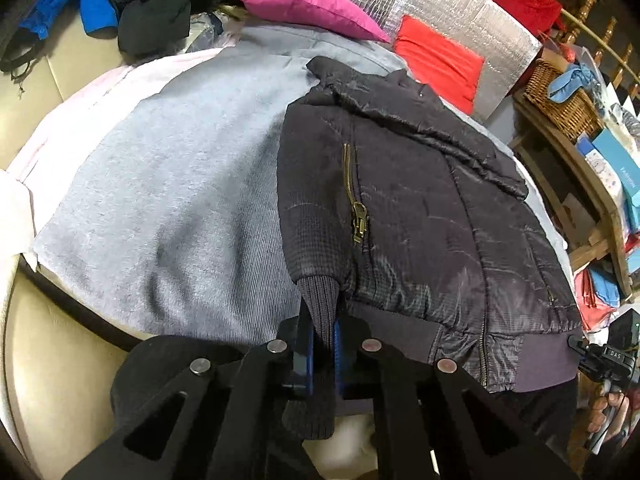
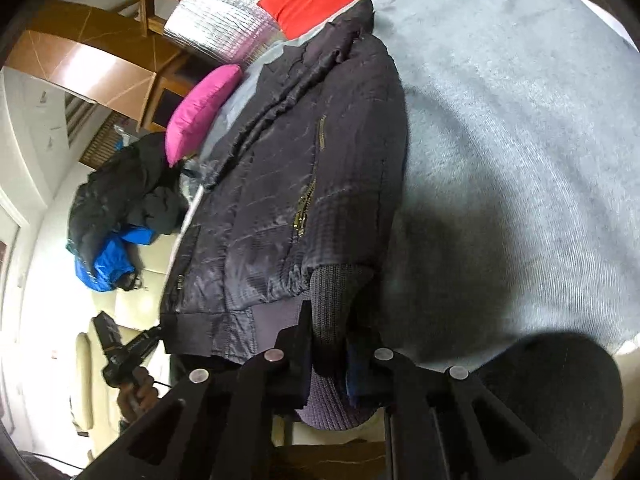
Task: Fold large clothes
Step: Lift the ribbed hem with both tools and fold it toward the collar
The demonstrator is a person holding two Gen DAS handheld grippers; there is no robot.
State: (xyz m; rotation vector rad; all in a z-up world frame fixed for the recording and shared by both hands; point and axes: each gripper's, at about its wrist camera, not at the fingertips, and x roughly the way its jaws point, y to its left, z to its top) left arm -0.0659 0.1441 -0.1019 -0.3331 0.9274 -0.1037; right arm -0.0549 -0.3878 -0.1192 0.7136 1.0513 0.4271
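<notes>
A black padded jacket (image 1: 420, 208) (image 2: 288, 168) with a brass pocket zip lies flat on a grey cloth (image 1: 180, 184) (image 2: 520, 140). In the left wrist view my left gripper (image 1: 322, 320) is shut on a ribbed sleeve cuff (image 1: 318, 292) at the jacket's near left corner. My right gripper (image 2: 330, 332) is shut on the other ribbed cuff (image 2: 336, 284) at the opposite near corner. Each view shows the other gripper at the hem's far end, held by a hand: the right gripper (image 1: 588, 354) and the left gripper (image 2: 152, 334).
A pink cushion (image 1: 312, 4), a red cushion (image 1: 440, 60) and a silver quilted sheet (image 1: 460, 12) lie beyond the jacket. Black and blue clothes (image 1: 152, 4) are piled at the far left. A wicker basket (image 1: 560, 96) and boxes sit on wooden shelves at the right. Cream upholstery (image 1: 48, 360) borders the cloth.
</notes>
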